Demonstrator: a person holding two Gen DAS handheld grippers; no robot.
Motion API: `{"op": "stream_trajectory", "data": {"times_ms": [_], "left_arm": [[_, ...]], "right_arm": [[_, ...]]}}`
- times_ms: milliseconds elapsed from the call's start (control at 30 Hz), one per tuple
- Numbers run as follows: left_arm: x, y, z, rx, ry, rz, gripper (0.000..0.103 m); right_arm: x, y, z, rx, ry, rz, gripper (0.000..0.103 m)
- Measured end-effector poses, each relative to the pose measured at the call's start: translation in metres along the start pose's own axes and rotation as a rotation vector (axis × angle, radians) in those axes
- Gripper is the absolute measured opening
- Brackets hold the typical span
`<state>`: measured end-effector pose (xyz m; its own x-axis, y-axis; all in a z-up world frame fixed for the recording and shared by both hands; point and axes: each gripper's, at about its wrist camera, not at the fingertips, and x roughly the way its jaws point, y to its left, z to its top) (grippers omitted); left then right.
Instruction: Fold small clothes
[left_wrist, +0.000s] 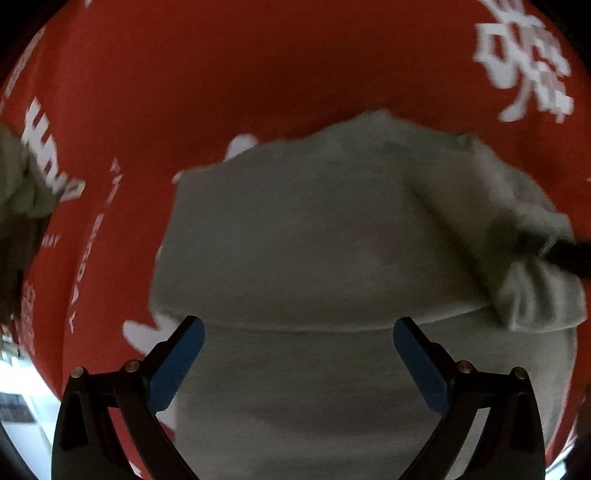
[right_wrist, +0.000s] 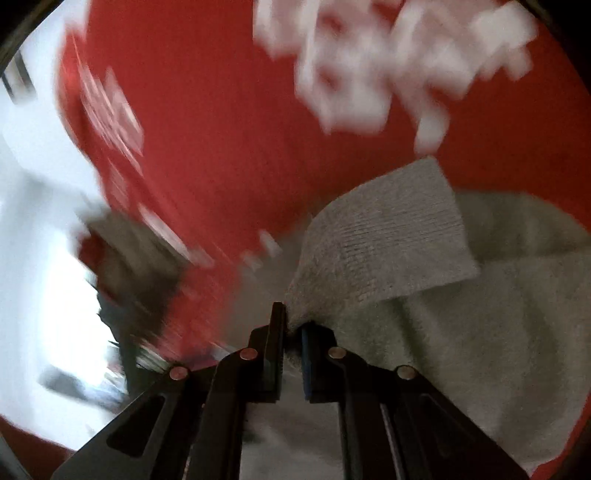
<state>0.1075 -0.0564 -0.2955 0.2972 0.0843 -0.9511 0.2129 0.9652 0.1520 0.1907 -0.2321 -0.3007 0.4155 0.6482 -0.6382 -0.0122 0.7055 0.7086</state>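
Cloth fills most of the left wrist view: a pale grey-green garment (left_wrist: 295, 240) lies on a red cover (left_wrist: 184, 74) printed with white lettering. The garment spreads from the centre toward 6 o'clock, with one fold edge running across it just above the fingertips. The left gripper (left_wrist: 298, 332) hangs over that lower part with its jaws wide apart and nothing between them; the blue pads (left_wrist: 177, 365) face each other across bare fabric. At about 3 o'clock a bunched sleeve or corner of the garment rises off the pile, pinched by a dark tool tip at the frame's edge (most likely the other gripper, though too little shows to be sure). At 9 o'clock a second greenish bundle (left_wrist: 18, 177) sits at the rim, blurred.

In the right wrist view the right gripper (right_wrist: 291, 325) has its jaws nearly together, clamped on a ribbed edge of the same garment (right_wrist: 388, 236), which lifts from the fingertips toward 1 o'clock. The rest of the garment lies from 3 to 5 o'clock on the red cover (right_wrist: 221, 129). White print at 12 o'clock and bright surroundings at 9 o'clock are smeared by blur
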Motion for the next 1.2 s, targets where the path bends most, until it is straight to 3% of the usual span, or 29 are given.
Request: {"op": "stream_trajectory", "data": {"times_ms": [33, 100, 133, 167, 200, 233, 333, 400, 433, 467, 533, 600, 733, 800, 833, 867, 933, 1067, 1200], "left_arm": [[0.005, 0.009, -0.002, -0.015, 0.016, -0.002, 0.103], [0.018, 0.016, -0.009, -0.041, 0.025, -0.017, 0.103], [0.019, 0.025, -0.011, -0.053, 0.023, -0.026, 0.103], [0.021, 0.031, -0.016, -0.059, 0.021, -0.031, 0.103], [0.02, 0.034, -0.016, -0.065, 0.02, -0.038, 0.103], [0.019, 0.038, -0.013, -0.073, 0.018, -0.047, 0.103], [0.009, 0.039, -0.016, -0.086, 0.012, -0.062, 0.103], [0.006, 0.042, -0.017, -0.093, 0.008, -0.068, 0.103], [0.005, 0.045, -0.018, -0.098, 0.004, -0.071, 0.103], [0.003, 0.049, -0.019, -0.102, 0.0, -0.075, 0.103], [0.0, 0.058, -0.022, -0.107, -0.011, -0.076, 0.103], [0.001, 0.069, -0.026, -0.115, -0.01, -0.07, 0.103], [0.01, 0.085, -0.038, -0.132, 0.031, -0.048, 0.103], [0.012, 0.092, -0.044, -0.135, 0.041, -0.038, 0.103], [0.011, 0.094, -0.046, -0.136, 0.04, -0.036, 0.103], [0.009, 0.096, -0.047, -0.136, 0.037, -0.036, 0.103], [0.007, 0.098, -0.047, -0.135, 0.032, -0.041, 0.103], [0.003, 0.092, -0.038, -0.132, 0.023, -0.068, 0.103], [0.001, 0.078, -0.019, -0.13, 0.0, -0.1, 0.103]], "right_arm": [[0.025, 0.005, -0.007, -0.04, 0.073, -0.1, 0.012], [0.047, 0.008, -0.015, -0.066, 0.137, -0.201, 0.018], [0.047, 0.009, -0.016, -0.047, 0.129, -0.195, 0.031], [0.043, 0.009, -0.017, -0.024, 0.116, -0.183, 0.051], [0.037, 0.008, -0.016, 0.017, 0.094, -0.173, 0.059], [0.03, 0.006, -0.015, 0.052, 0.068, -0.166, 0.065], [0.021, -0.013, -0.004, 0.226, 0.015, -0.098, 0.065], [0.025, -0.028, 0.005, 0.383, -0.005, -0.038, 0.049], [0.028, -0.031, 0.008, 0.438, -0.017, -0.011, 0.014], [0.03, -0.029, 0.014, 0.46, -0.023, -0.009, 0.007], [0.033, -0.006, 0.023, 0.366, -0.054, -0.041, 0.007], [0.037, 0.037, 0.031, 0.144, -0.049, -0.097, 0.007], [0.092, 0.122, 0.007, -0.342, 0.104, -0.286, 0.012], [0.125, 0.137, -0.012, -0.463, 0.205, -0.361, 0.023], [0.141, 0.141, -0.023, -0.509, 0.261, -0.4, 0.04], [0.151, 0.144, -0.034, -0.544, 0.297, -0.437, 0.047], [0.139, 0.139, -0.049, -0.564, 0.274, -0.44, 0.05], [0.084, 0.11, -0.056, -0.345, 0.228, -0.355, 0.051], [-0.011, 0.013, -0.065, 0.12, 0.112, -0.308, 0.051]]}}
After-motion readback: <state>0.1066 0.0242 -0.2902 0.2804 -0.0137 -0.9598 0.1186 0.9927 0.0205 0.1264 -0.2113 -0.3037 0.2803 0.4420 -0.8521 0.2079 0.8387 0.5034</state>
